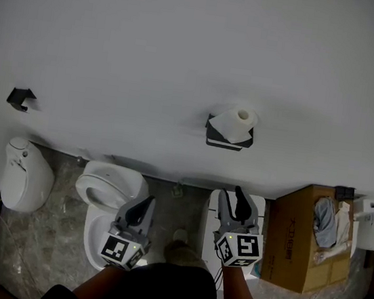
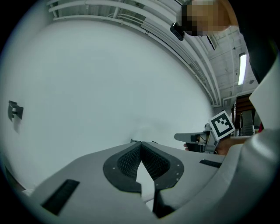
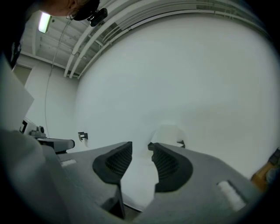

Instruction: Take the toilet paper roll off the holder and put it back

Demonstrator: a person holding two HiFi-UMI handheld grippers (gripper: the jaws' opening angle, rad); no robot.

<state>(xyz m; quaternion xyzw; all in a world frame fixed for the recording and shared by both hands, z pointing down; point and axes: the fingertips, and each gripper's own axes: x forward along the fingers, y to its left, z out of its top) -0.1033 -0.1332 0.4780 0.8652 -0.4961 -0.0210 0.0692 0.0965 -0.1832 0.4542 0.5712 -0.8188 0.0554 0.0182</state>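
While roll (image 1: 235, 122) sits on holder (image 1: 228, 140), only head view shows toilet (image 1: 109, 193).

The toilet paper roll (image 3: 169, 131) looks blurred, its lower part hidden behind the jaws of the right gripper (image 3: 141, 147); the picture's right edge cuts off the cardboard box (image 3: 266, 175).

A bathroom: toilet (image 1: 109, 191) below wall-mounted paper holder (image 1: 225, 143).

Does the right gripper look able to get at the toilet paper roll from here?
Probably yes: the right gripper faces the toilet paper roll on its holder, fingers apart and empty, with nothing standing in between.
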